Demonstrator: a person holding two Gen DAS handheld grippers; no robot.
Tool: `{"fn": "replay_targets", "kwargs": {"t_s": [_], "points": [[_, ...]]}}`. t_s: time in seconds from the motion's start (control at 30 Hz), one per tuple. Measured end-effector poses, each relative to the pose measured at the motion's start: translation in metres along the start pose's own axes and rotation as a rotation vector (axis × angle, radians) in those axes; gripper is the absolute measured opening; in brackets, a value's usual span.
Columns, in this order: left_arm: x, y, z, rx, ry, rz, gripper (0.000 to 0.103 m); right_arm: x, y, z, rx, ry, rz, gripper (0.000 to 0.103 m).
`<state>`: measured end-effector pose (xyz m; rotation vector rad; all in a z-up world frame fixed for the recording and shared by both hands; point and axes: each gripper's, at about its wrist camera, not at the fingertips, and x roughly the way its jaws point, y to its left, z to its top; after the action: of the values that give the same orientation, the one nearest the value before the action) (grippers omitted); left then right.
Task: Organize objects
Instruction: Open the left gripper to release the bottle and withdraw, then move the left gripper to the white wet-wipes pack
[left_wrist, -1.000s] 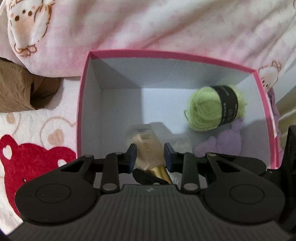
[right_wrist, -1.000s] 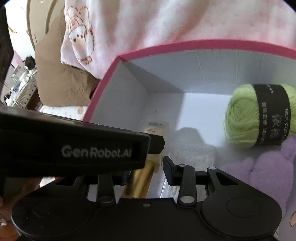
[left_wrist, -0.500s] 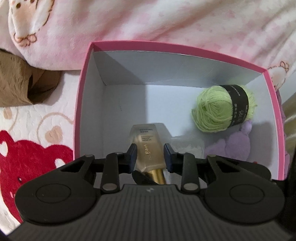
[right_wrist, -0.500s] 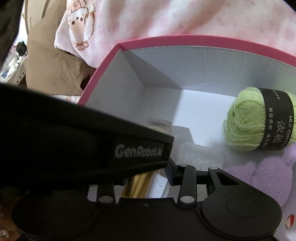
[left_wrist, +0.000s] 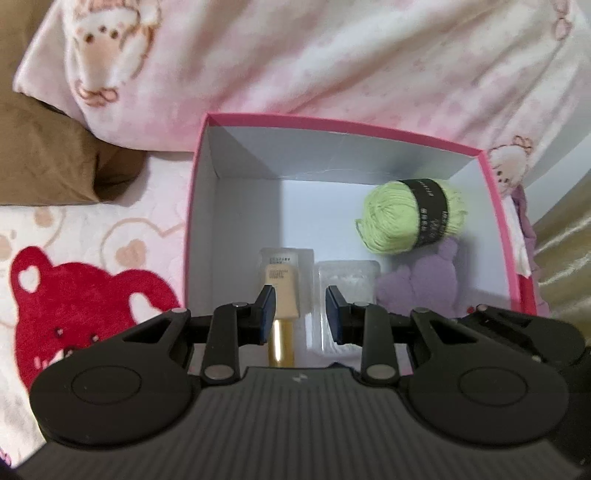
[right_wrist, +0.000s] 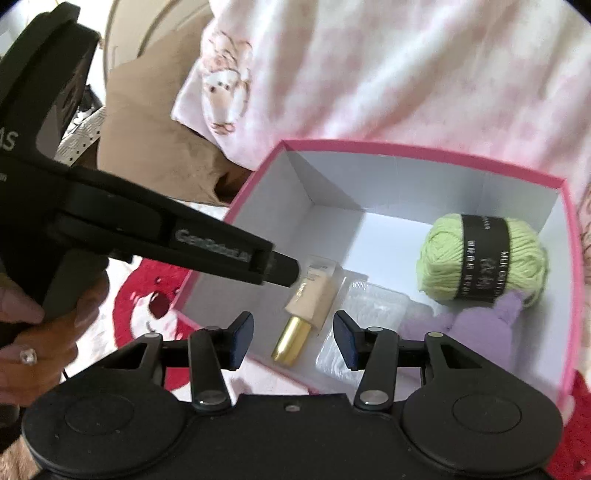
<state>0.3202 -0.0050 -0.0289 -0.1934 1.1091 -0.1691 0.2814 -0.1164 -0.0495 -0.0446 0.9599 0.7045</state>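
A pink box (left_wrist: 195, 192) with white inside lies open on the bed; it also shows in the right wrist view (right_wrist: 406, 151). In it lie a beige tube with a gold cap (left_wrist: 282, 291) (right_wrist: 314, 299), a clear plastic packet (left_wrist: 349, 275) (right_wrist: 373, 306), a green yarn ball (left_wrist: 410, 218) (right_wrist: 480, 258) and a purple plush (left_wrist: 421, 284) (right_wrist: 476, 325). My left gripper (left_wrist: 300, 314) is open and empty above the box's near side. My right gripper (right_wrist: 293, 339) is open and empty, also above the near side. The left gripper's body (right_wrist: 147, 229) crosses the right wrist view.
A pink patterned blanket (left_wrist: 332, 66) lies bunched behind the box. A brown cushion (left_wrist: 48, 166) sits at the left. The bed sheet has a red bear print (left_wrist: 81, 295). A hand with a ring (right_wrist: 33, 347) holds the left gripper.
Both grippers have pulled back and up from the box, so more of it shows. The tube now lies free on the box floor, below the open left fingers.
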Motion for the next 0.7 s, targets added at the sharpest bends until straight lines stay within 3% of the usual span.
{"fn": "replay_targets", "kwargs": {"t_s": [0.3,0.5,0.7], "points": [[-0.08,-0.018,-0.03,0.045,-0.045,0.048,0.032,-0.078,0.028,-0.005,-0.109,-0.022,-0.014,0.061],[-0.13,-0.034,-0.055,0.073,-0.075,0.049,0.041,-0.134,0.042,-0.017,-0.177,-0.04,-0.053,0.069],[-0.158,-0.052,-0.083,0.086,-0.078,0.014,0.042,-0.172,0.036,-0.046,-0.193,-0.02,-0.079,0.072]]}}
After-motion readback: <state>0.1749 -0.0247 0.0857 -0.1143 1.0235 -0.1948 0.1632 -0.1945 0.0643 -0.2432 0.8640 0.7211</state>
